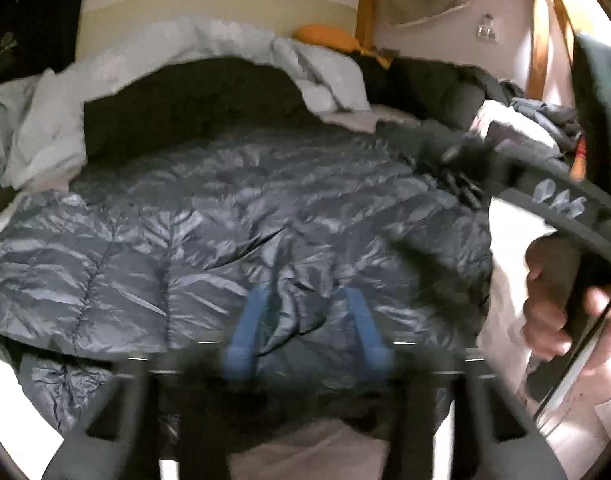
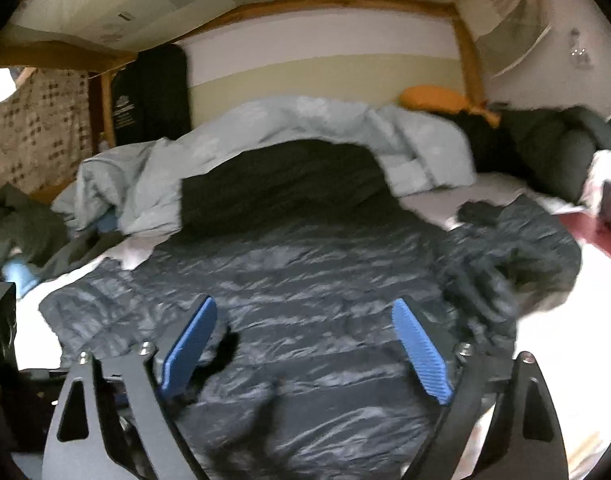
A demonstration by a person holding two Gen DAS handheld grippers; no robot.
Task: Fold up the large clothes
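A shiny dark blue-grey quilted down jacket (image 1: 241, 216) lies spread on the bed; it also fills the middle of the right wrist view (image 2: 305, 280). Its dark fur-trimmed hood (image 2: 517, 256) lies at the right. My left gripper (image 1: 307, 324) has its blue fingers (image 1: 247, 328) pressed into the jacket's near edge with a bunched ridge of fabric between them, partly apart. My right gripper (image 2: 305, 344) hovers over the jacket with its blue pads (image 2: 421, 356) wide apart and empty. The right gripper and the hand holding it show at the right in the left wrist view (image 1: 561, 208).
A pale blue duvet (image 2: 289, 128) and a dark blanket (image 2: 281, 184) are heaped behind the jacket. An orange pillow (image 2: 437, 98) and dark clothes (image 2: 545, 144) lie at the back right. A wooden bunk frame (image 2: 469, 60) surrounds the bed.
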